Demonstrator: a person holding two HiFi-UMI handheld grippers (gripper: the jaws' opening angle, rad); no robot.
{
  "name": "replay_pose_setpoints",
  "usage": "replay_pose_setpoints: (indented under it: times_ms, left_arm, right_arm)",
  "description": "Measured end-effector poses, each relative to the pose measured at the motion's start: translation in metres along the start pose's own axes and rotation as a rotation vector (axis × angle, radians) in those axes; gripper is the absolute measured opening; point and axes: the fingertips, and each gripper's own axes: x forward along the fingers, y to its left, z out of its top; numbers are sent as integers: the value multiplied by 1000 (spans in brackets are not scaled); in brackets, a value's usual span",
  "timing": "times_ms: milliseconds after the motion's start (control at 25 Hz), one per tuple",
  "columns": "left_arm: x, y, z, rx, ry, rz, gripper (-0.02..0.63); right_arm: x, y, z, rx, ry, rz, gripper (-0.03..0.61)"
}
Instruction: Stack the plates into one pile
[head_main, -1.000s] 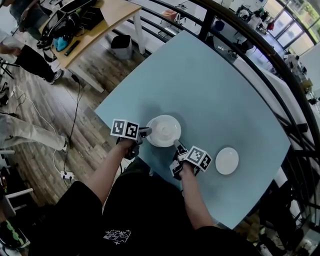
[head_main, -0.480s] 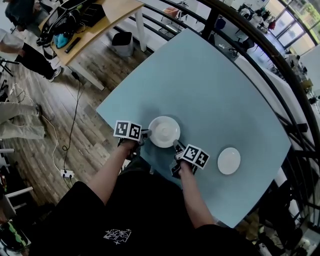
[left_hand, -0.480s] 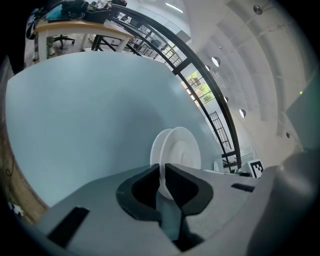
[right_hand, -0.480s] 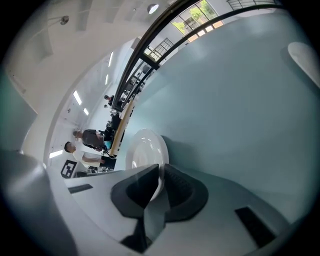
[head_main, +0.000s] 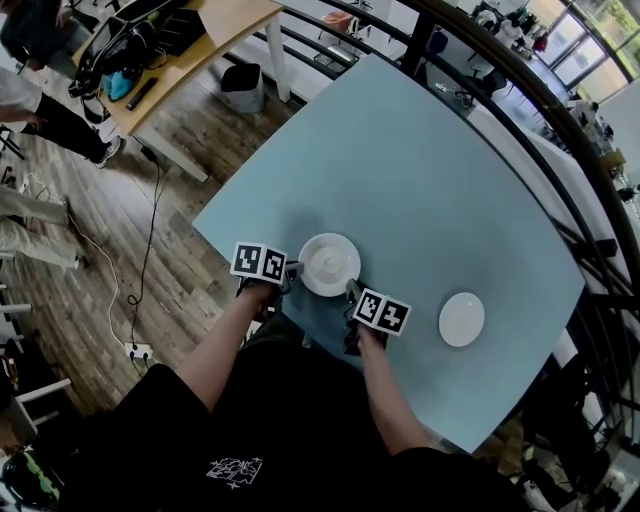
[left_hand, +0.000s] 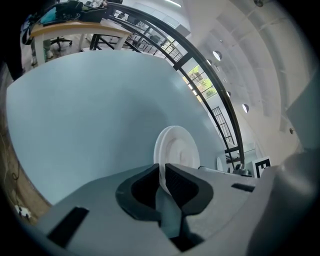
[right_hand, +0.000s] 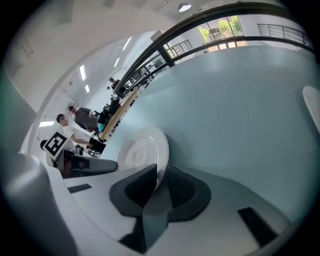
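Daylight is coming in from windows (head_main: 575, 45) at top right of head view, so scene is reading bright & even, w/ only a soft shadow lying on the table (head_main: 420, 170) up-left of the plate (head_main: 329, 264). Fisheye is bending the railing (head_main: 520, 110) & table edge in all 3 views, and black vignette is eating the corners of both gripper views. Windows are blowing out in right gripper view, plate is glaring slightly, and nearest foreground is going soft.
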Motion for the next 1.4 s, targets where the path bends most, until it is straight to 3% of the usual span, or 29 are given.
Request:
replay_pose_setpoints:
  times_ms: [560, 680, 1000, 1080, 1160, 1400]
  left_arm:
    - [-3, -5, 3, 66, 52, -39, 67]
    - [-5, -5, 7, 92, 61, -31, 67]
    - [-24, -5, 20, 173, 39, 27, 83]
    - [-30, -11, 26, 220, 35, 31, 83]
    - [-28, -27, 32, 252, 32, 7, 81]
    - [-3, -89, 28, 331, 60, -92, 32]
  right_arm:
    - [4, 1, 12, -170, -22, -89, 60]
    - [6, 6, 13, -187, -21, -74, 125]
    - [-5, 14, 22, -142, -88, -58, 133]
    - [-16, 15, 26, -102, -136, -49, 77]
    - [-30, 8, 32, -45, -188, -36, 35]
    - [-74, -24, 36, 81, -283, 6, 14]
